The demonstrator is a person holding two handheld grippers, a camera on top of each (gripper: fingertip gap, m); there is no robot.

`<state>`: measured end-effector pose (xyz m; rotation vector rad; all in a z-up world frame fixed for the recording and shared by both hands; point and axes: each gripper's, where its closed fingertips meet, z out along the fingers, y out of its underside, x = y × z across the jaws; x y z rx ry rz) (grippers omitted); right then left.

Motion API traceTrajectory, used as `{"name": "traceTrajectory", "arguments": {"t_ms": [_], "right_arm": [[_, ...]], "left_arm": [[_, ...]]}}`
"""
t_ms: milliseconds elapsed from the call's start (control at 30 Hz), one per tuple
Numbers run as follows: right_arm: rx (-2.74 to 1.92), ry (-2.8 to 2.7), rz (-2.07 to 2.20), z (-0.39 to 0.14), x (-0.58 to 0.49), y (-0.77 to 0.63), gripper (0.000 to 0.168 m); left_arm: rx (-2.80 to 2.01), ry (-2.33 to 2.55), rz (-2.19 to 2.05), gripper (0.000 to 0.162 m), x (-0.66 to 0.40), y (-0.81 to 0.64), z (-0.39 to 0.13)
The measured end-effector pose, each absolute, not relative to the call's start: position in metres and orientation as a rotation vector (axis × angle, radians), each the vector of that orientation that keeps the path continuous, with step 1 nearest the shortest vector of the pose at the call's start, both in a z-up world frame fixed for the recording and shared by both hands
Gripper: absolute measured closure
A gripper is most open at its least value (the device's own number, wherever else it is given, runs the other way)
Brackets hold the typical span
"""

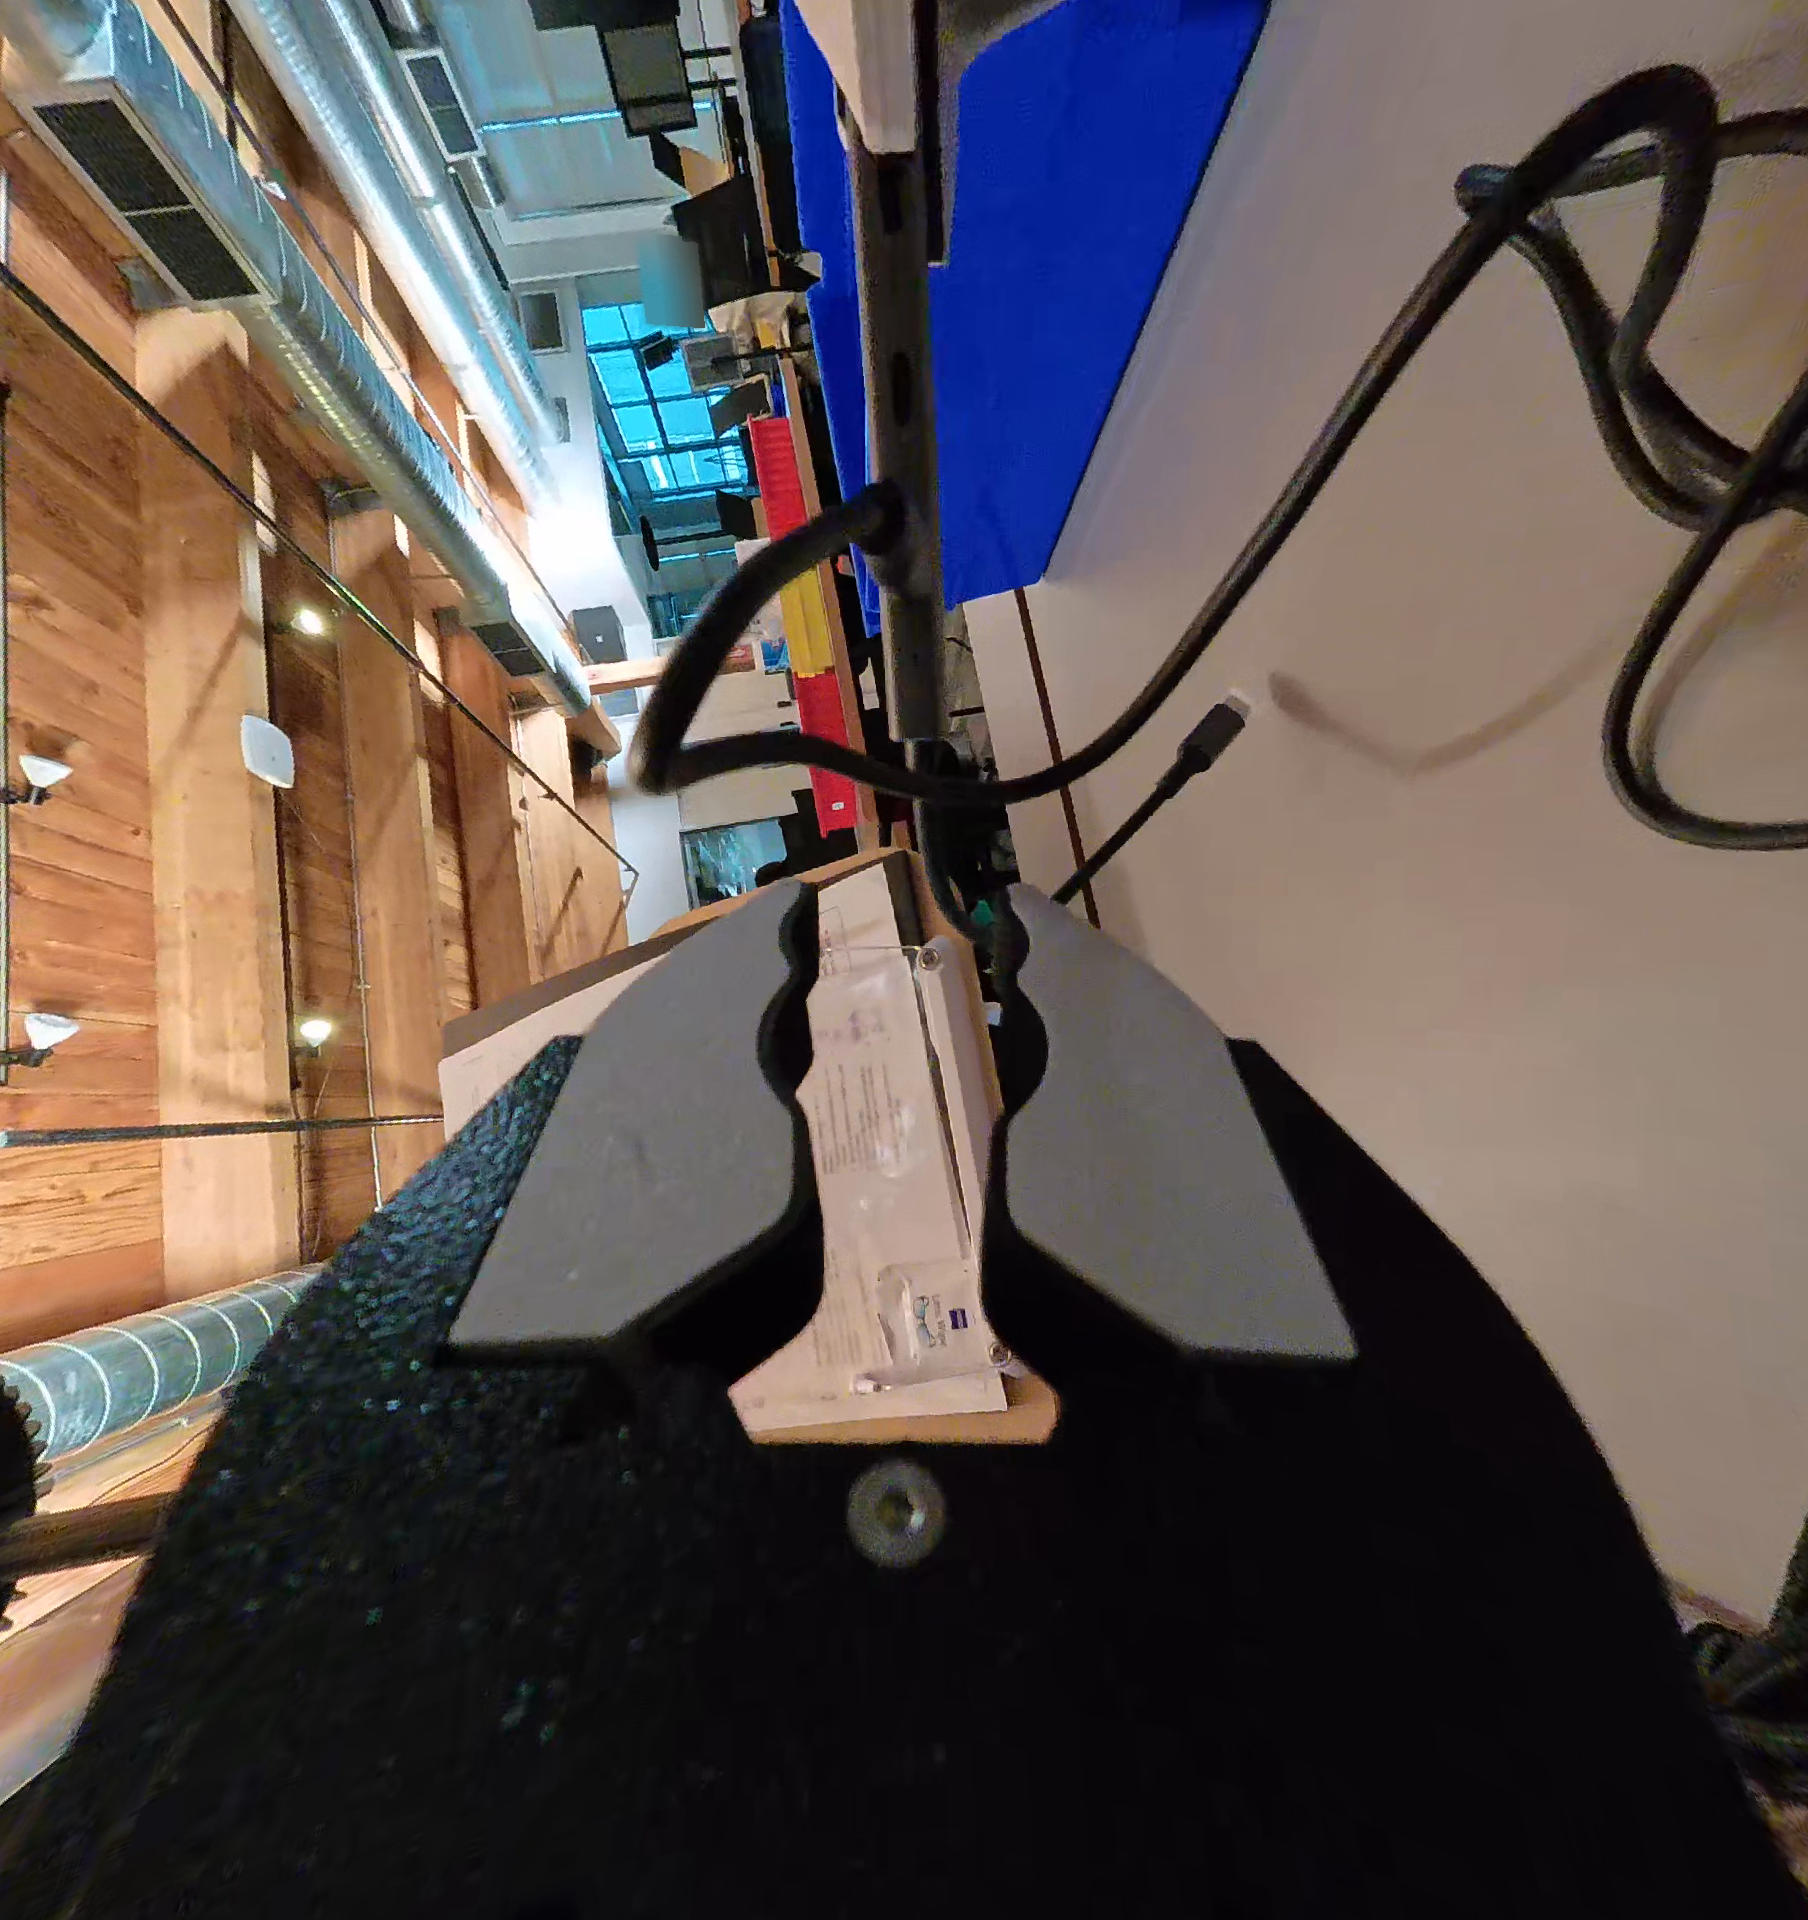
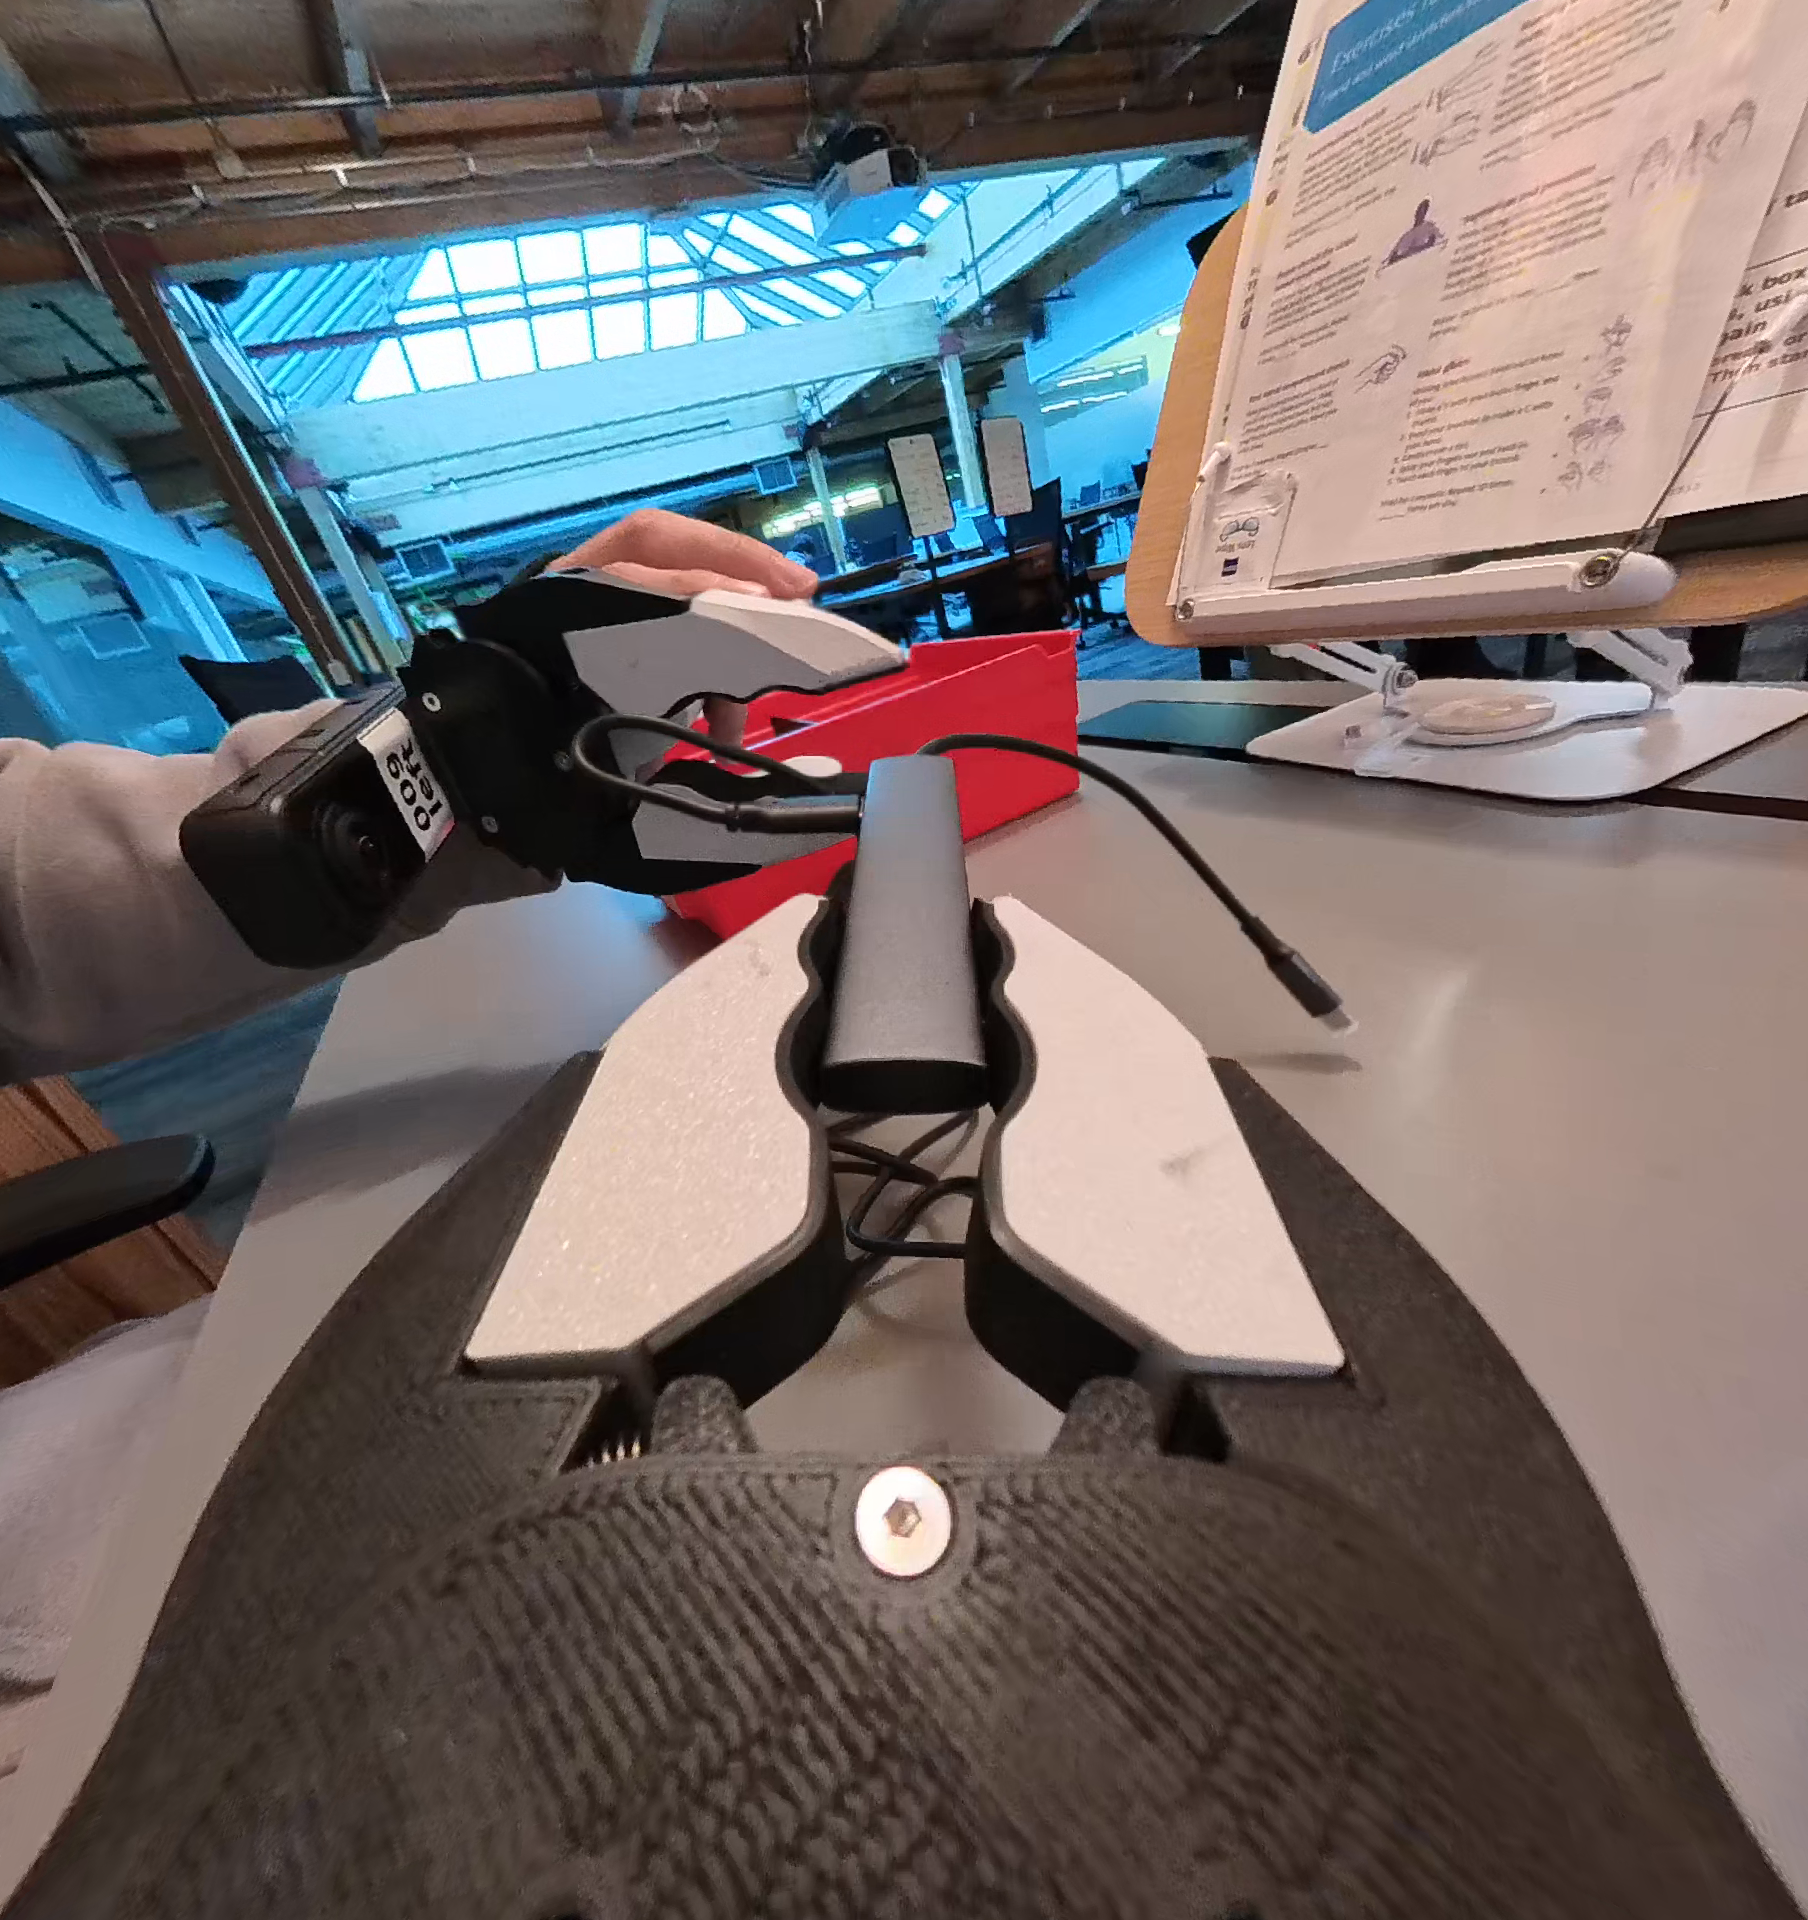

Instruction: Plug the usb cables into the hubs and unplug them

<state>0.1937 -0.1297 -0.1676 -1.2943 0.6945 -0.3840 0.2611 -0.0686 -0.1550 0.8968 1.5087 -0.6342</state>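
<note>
My right gripper (image 2: 900,925) is shut on a dark grey USB hub (image 2: 900,914) and holds it above the grey table (image 2: 1502,1091). The hub's own short lead ends in a free plug (image 2: 1310,997) just above the table. A black USB cable (image 2: 609,738) meets the hub's left side at its plug (image 2: 775,816). My left gripper (image 2: 858,738) is open around that plug, and its lower finger (image 2: 713,836) touches it. In the left wrist view the left gripper (image 1: 910,914) is open, with the hub (image 1: 900,416) and cable (image 1: 692,665) beyond its tips.
A red bin (image 2: 993,707) lies behind the hub. A document stand (image 2: 1451,416) on a white base (image 2: 1565,738) stands at the back right. Loose black cables (image 1: 1658,436) lie tangled on the table (image 1: 1502,1091). A blue panel (image 1: 1045,312) is at the far edge. The left gripper's tips are roughly 10 centimetres from the right gripper's.
</note>
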Motion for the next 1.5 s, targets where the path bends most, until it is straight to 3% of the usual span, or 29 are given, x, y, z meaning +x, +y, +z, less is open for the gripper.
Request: {"name": "traceTrajectory", "arguments": {"t_ms": [167,233,1133,1167,1500], "right_arm": [[-1.307,0.649,-0.342,-0.167,0.188,-0.124,0.144],[-1.300,0.649,-0.351,-0.166,0.188,-0.124,0.144],[-1.328,0.655,-0.414,-0.167,0.192,-0.121,0.141],[-1.333,0.664,-0.425,-0.168,0.193,-0.121,0.141],[-1.284,0.650,-0.433,-0.163,0.193,-0.125,0.145]], "left_arm": [[0.976,1.505,-0.669,0.134,0.243,-0.082,-0.159],[1.006,1.477,-0.640,0.153,0.240,-0.087,-0.159],[1.021,1.473,-0.701,0.153,0.257,-0.086,-0.156],[1.021,1.467,-0.691,0.107,0.259,-0.086,-0.156],[1.021,1.412,-0.674,0.110,0.263,-0.084,-0.146]]}}
